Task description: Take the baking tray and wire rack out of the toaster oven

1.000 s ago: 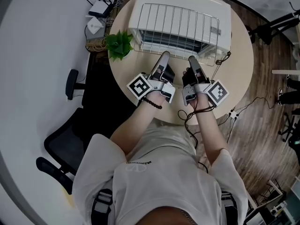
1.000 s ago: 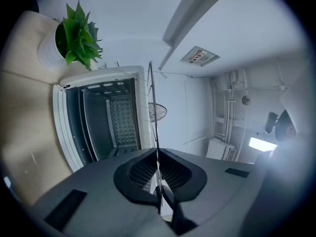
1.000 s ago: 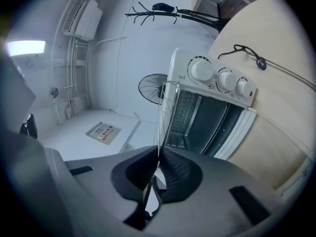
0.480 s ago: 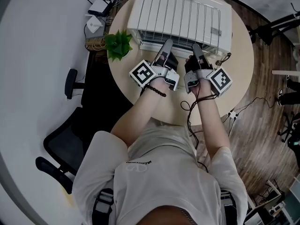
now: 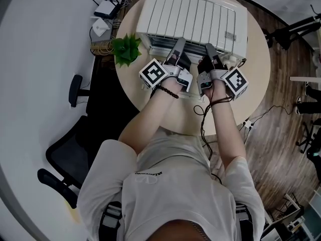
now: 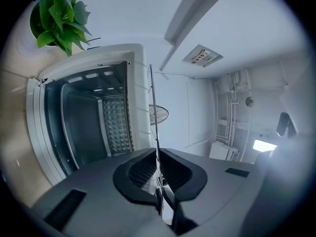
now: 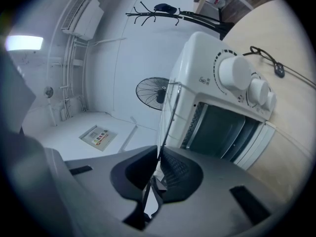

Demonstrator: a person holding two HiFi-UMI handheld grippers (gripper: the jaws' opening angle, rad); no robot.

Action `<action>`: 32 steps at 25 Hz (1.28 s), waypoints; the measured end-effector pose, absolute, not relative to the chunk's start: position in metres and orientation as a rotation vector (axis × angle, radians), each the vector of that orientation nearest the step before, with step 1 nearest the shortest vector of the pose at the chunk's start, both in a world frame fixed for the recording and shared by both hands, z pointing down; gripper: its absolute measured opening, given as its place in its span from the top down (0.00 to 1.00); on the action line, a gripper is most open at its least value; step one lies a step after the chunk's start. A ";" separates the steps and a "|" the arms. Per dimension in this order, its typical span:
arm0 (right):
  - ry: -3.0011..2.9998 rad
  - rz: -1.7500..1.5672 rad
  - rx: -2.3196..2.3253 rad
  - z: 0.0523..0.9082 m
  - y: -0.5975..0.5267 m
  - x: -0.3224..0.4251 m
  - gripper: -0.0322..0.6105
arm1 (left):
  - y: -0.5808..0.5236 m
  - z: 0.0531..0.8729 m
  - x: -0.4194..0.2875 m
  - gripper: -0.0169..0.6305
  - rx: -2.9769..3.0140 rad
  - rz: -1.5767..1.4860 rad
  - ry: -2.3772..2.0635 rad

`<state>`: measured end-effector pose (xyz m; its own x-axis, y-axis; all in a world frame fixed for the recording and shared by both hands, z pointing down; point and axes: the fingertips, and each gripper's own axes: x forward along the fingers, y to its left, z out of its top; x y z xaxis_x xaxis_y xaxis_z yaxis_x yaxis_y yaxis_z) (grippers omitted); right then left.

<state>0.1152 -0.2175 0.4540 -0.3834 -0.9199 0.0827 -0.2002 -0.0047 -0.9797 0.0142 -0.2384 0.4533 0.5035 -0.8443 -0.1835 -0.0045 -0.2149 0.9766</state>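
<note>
Head view: wire rack (image 5: 193, 18) lay flat atop toaster oven (image 5: 241, 31), long axis along the oven's width, bars running away from the person; left gripper (image 5: 179, 43) and right gripper (image 5: 209, 48) at its near edge.
Left gripper view: jaws pinched the edge-on wire, just easing apart.
Right gripper view: same, wire between them.
Judged: set-down step; next, let go and back off cleanly; baking tray unseen.

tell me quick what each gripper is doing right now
left gripper: closed on the edge of the wire rack.
right gripper: closed on the wire rack too, jaws just easing open.
</note>
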 end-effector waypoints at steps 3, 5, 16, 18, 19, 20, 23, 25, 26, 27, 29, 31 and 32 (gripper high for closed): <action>1.628 -1.439 -1.175 0.454 -0.218 0.115 0.92 | -0.239 0.452 0.015 0.94 1.613 -0.919 -0.728; 1.619 -1.443 -1.166 0.454 -0.217 0.114 0.92 | -0.238 0.453 0.015 0.94 1.629 -0.915 -0.726; 1.725 -1.422 -1.089 0.453 -0.173 0.094 0.78 | -0.197 0.452 0.000 0.69 1.686 -0.896 -0.683; 1.774 -1.440 -1.107 0.469 -0.158 0.089 0.78 | -0.180 0.472 -0.015 0.69 1.695 -0.873 -0.721; 1.767 -1.468 -1.123 0.482 -0.154 0.088 0.78 | -0.176 0.486 -0.021 0.69 1.679 -0.865 -0.743; 1.741 -1.503 -1.141 0.498 -0.151 0.089 0.78 | -0.176 0.501 -0.025 0.69 1.655 -0.860 -0.763; 1.647 -1.570 -1.205 0.541 -0.157 0.094 0.78 | -0.187 0.547 -0.031 0.69 1.615 -0.826 -0.828; 1.613 -1.573 -1.234 0.562 -0.171 0.097 0.78 | -0.202 0.572 -0.031 0.70 1.606 -0.803 -0.862; 1.597 -1.575 -1.245 0.571 -0.179 0.097 0.78 | -0.210 0.582 -0.030 0.70 1.600 -0.800 -0.870; 1.582 -1.577 -1.257 0.580 -0.187 0.098 0.78 | -0.219 0.591 -0.029 0.70 1.593 -0.798 -0.876; 1.554 -1.577 -1.280 0.596 -0.202 0.100 0.78 | -0.234 0.606 -0.027 0.70 1.571 -0.794 -0.887; 1.514 -1.583 -1.303 0.611 -0.214 0.102 0.78 | -0.245 0.620 -0.026 0.71 1.539 -0.793 -0.895; 1.495 -1.583 -1.312 0.616 -0.218 0.103 0.78 | -0.249 0.626 -0.025 0.71 1.527 -0.792 -0.897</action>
